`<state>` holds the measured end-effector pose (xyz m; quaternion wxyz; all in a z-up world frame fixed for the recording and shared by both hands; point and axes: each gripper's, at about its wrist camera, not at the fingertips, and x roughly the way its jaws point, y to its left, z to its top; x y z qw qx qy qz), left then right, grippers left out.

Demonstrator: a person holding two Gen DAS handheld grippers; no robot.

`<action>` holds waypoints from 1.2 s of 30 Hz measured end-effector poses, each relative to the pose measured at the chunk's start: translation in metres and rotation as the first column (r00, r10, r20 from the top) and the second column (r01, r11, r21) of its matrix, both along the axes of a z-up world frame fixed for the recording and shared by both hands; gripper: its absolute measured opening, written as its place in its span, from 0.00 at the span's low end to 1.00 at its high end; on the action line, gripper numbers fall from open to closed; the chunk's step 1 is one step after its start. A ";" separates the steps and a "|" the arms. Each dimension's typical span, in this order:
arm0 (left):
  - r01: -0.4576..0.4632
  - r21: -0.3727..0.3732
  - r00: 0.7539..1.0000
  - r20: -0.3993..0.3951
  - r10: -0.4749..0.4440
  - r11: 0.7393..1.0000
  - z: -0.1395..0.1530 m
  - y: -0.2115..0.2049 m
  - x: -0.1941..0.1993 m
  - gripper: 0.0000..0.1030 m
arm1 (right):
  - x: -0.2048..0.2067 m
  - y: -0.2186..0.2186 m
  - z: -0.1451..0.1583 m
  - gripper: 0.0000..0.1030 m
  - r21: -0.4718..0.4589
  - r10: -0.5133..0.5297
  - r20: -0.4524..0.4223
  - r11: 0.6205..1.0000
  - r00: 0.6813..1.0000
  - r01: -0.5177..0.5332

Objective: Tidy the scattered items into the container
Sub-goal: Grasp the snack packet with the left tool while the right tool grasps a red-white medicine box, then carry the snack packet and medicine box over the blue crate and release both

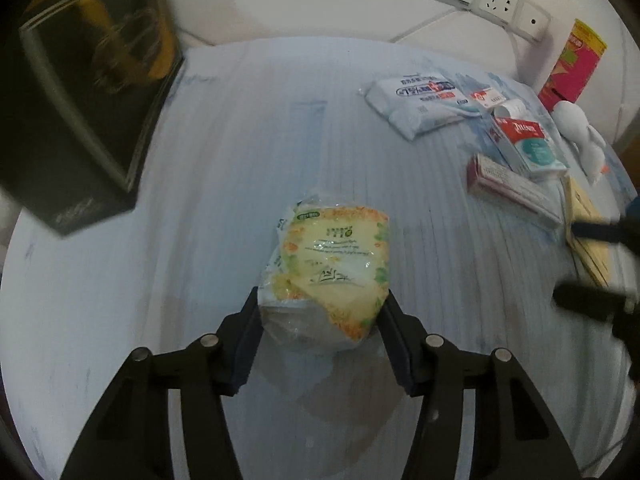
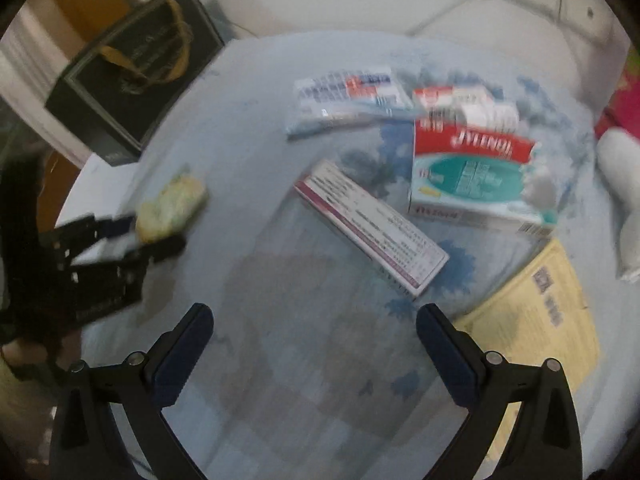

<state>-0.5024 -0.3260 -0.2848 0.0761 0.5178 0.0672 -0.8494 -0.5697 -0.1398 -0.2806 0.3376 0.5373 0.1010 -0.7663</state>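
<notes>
The left gripper (image 1: pixel 320 312) clamps a yellow floral plastic tissue pack (image 1: pixel 332 264); the right gripper (image 2: pixel 314 320) gapes wide, empty, near the long white-and-maroon carton (image 2: pixel 372 236).

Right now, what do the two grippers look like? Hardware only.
Both match: left gripper and right gripper have black angular linkage arms with silver round pivot pins and dark navy flat finger pads. No cables or sleeves visible; any markings are blurred.

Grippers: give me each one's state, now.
Left gripper: shut on the yellow tissue pack.
Right gripper: open, holding nothing.
</notes>
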 end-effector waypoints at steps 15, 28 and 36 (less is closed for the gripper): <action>-0.033 -0.020 0.999 0.020 0.034 0.999 -0.009 0.003 0.012 0.56 | -0.033 -0.028 -0.020 0.39 0.169 0.053 -0.065 0.985 0.996 -0.041; -0.078 -0.002 0.996 0.042 0.078 0.997 -0.006 0.001 0.017 0.51 | -0.009 -0.038 -0.009 0.28 0.173 0.065 -0.084 0.984 0.994 -0.050; -0.072 -0.018 0.997 0.009 0.073 0.997 0.028 0.014 0.047 0.48 | 0.015 -0.038 0.007 0.28 0.166 0.036 -0.077 0.986 0.996 -0.023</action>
